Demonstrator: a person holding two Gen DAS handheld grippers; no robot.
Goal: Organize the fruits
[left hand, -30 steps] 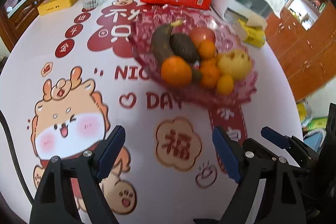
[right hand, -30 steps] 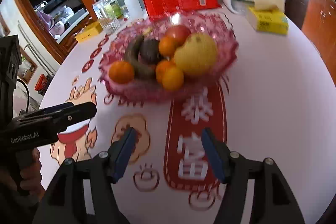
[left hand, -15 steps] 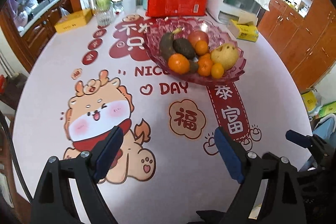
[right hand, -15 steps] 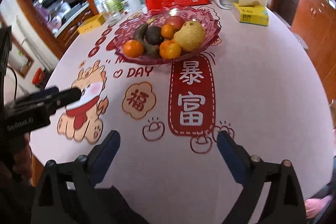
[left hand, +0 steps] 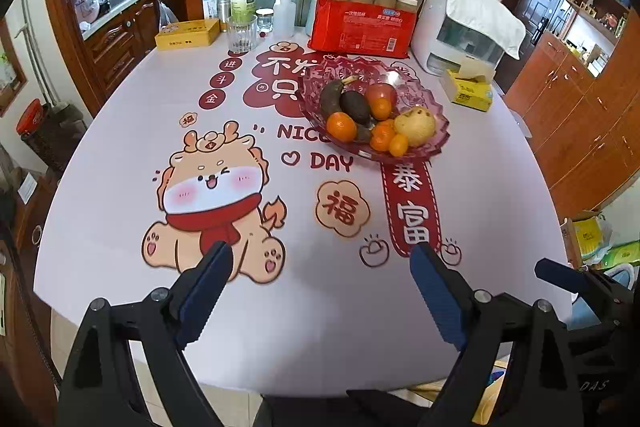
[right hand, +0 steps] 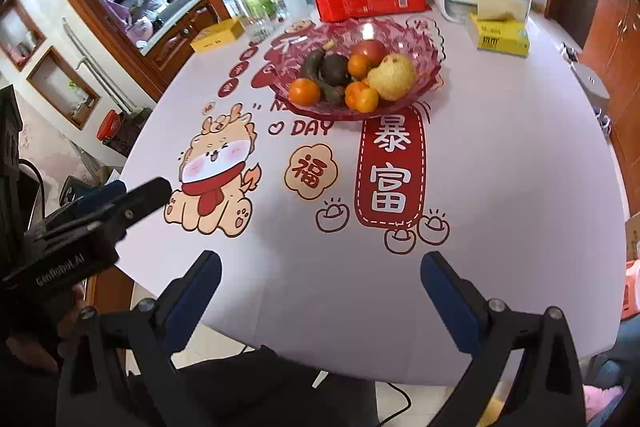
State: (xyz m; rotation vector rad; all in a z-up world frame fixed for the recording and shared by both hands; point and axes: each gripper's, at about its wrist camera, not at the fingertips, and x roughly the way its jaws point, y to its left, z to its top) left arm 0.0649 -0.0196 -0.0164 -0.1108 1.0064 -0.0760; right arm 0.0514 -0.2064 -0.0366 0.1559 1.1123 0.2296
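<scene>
Kitchen cabinets and a printed desk [left hand: 500, 187] are seen, all fruit gathered in the pink bowl [left hand: 434, 143].
Left hand-held gripper [left hand: 322, 291] and right hand-held gripper [right hand: 320, 291] are held wide and empty at the near edge, well apart from the bowl, presumably because sorting is finished.

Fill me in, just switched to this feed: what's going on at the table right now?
A person holds two grippers over the near edge of the table, both open and empty: left gripper, right gripper. All the fruit sits in the pink glass bowl across the table: oranges, a pear, a dark banana, an avocado and an apple. Nothing is being touched.
</scene>
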